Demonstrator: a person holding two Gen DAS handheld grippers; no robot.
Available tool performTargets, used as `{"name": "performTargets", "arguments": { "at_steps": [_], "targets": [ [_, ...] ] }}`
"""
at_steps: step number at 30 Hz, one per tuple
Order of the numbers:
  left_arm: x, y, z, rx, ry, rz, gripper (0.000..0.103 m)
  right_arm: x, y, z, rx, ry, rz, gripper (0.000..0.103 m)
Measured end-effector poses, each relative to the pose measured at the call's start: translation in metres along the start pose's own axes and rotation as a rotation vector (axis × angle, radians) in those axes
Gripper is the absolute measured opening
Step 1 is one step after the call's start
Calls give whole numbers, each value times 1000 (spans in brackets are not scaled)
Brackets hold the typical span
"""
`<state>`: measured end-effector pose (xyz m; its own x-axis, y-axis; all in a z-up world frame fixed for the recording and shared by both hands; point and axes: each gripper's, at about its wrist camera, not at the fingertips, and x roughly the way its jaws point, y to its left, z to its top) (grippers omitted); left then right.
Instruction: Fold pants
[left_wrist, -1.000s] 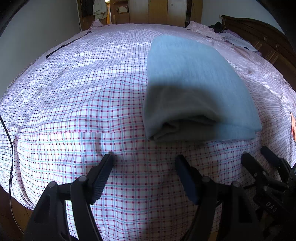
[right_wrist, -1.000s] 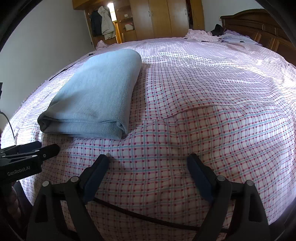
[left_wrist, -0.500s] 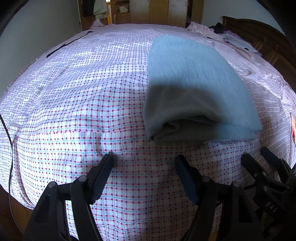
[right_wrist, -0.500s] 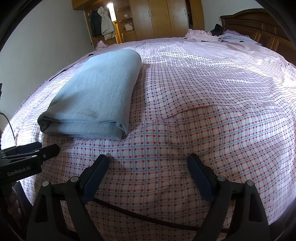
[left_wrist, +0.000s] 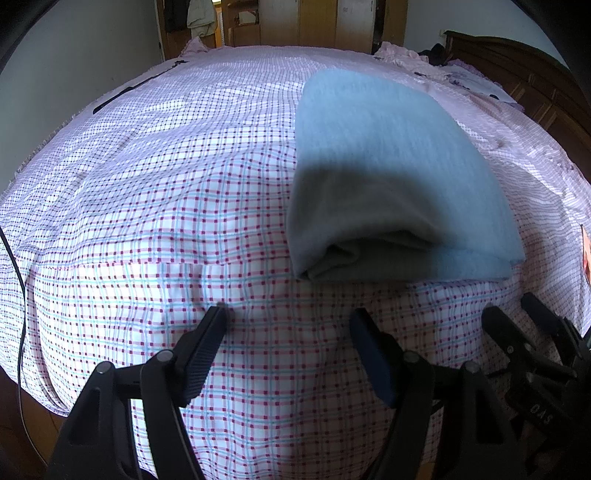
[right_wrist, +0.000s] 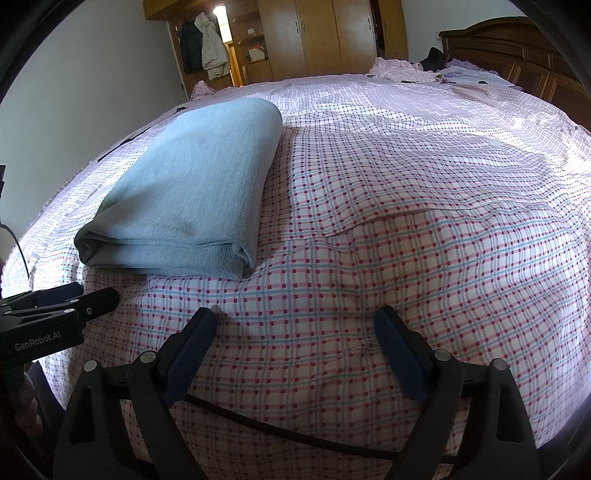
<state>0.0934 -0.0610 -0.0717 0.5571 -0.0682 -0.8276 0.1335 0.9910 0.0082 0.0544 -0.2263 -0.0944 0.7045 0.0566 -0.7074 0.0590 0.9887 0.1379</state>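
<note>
The light blue pants (left_wrist: 388, 177) lie folded into a thick rectangle on the checked bedspread (left_wrist: 166, 206). They also show in the right wrist view (right_wrist: 192, 192), at the left. My left gripper (left_wrist: 290, 317) is open and empty, just in front of the folded edge, over the bedspread. My right gripper (right_wrist: 295, 317) is open and empty, to the right of the pants, near the bed's front edge. The right gripper's fingers (left_wrist: 517, 332) show at the lower right of the left wrist view; the left gripper's fingers (right_wrist: 74, 299) show at the left of the right wrist view.
A wooden headboard (right_wrist: 517, 62) stands at the right, with loose clothes (right_wrist: 399, 70) piled near it. Wardrobes (right_wrist: 325, 37) and hanging coats (right_wrist: 210, 44) line the far wall. A black cable (left_wrist: 14, 266) hangs at the bed's left edge.
</note>
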Motion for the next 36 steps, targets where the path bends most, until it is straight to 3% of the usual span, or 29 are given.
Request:
{"name": "performTargets", "arguments": {
  "at_steps": [36],
  "targets": [
    [1,2,-3,1,4,1,74,1,0,0,3,-1,1,85]
  ]
}}
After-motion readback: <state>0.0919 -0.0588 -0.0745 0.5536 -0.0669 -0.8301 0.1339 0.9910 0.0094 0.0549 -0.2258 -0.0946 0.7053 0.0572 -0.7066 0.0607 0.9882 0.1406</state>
